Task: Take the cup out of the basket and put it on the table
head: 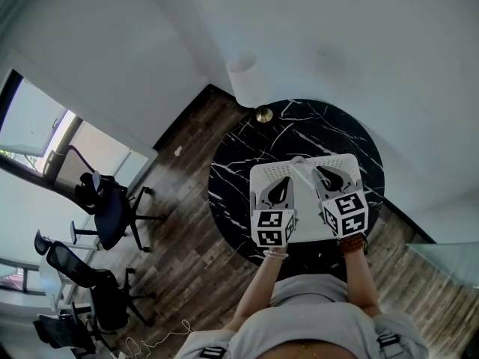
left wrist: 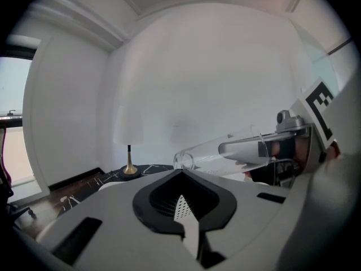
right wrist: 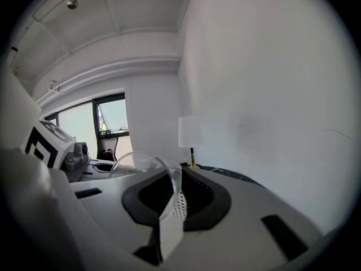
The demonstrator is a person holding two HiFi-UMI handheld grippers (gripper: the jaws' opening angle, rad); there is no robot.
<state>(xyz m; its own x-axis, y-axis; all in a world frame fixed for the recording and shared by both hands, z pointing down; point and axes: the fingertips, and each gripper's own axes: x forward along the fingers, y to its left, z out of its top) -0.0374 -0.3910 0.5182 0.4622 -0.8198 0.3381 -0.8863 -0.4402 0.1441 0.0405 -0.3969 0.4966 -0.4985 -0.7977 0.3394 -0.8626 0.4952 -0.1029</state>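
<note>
Glass cup [right wrist: 148,171], clear, sits lower centre of the right gripper view, its rim wall clamped in the right gripper [right wrist: 172,206]. Left gripper view: cup at frame right, long axis near level, base leftward; left gripper [left wrist: 183,208] closed, empty. Head view: both over basket [head: 262,172]; bare table [head: 239,144] upper left.

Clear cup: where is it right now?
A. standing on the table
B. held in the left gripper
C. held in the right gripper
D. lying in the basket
C: in the right gripper view the right gripper has its jaws pinched on the rim of the cup, and the left gripper view shows it in the air, tipped on its side.
</note>
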